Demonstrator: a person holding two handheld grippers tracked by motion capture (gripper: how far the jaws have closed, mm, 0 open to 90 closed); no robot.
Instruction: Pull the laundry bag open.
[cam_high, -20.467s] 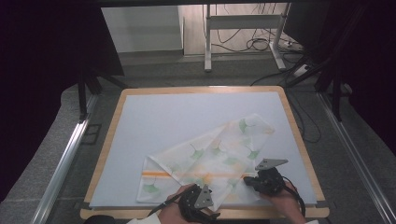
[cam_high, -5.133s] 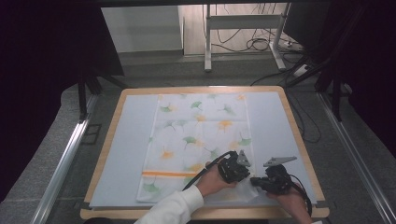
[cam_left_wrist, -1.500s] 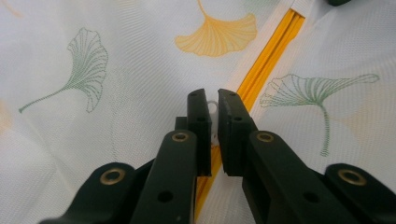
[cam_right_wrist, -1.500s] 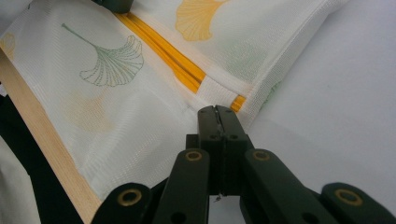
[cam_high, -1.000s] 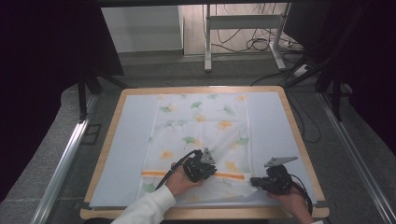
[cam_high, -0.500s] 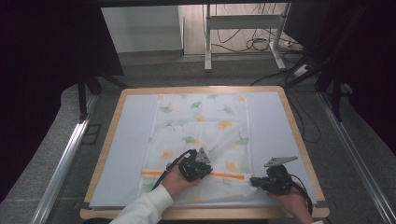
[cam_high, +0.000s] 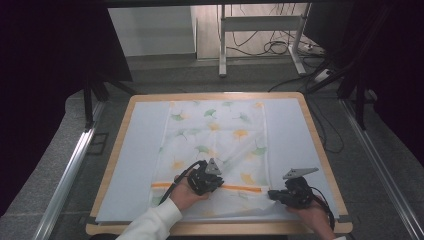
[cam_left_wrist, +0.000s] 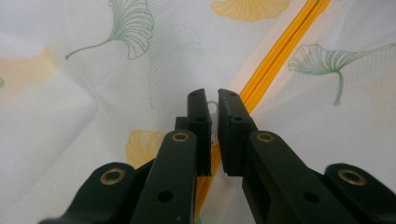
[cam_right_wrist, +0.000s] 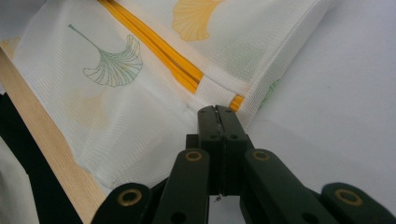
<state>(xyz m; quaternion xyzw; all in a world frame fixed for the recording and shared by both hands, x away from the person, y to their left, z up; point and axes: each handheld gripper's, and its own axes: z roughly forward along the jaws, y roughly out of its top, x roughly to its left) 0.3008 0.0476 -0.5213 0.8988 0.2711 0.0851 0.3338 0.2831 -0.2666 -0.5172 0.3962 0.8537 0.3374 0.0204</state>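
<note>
Two grippers zipping a leafy mesh bag on the table

The bag (cam_high: 215, 145) lies flat mid-table, with bare table (cam_high: 135, 150) on both sides. The right gripper (cam_right_wrist: 218, 112) pinches the bag's near right edge. The left gripper (cam_left_wrist: 212, 105) pinches the zipper pull (cam_left_wrist: 213, 108) on the orange zipper (cam_left_wrist: 275, 60); it has slid left since a second ago.

Laundry bag (cam_high: 215, 135) spread flat mid-table (cam_high: 290, 125), running from the far edge to the near one. Zipper (cam_high: 240, 188) crossing it near the front. Left gripper (cam_high: 212, 181) sitting on that zipper, right gripper (cam_high: 272, 195) at the bag's near right corner (just off the zipper's end).
</note>
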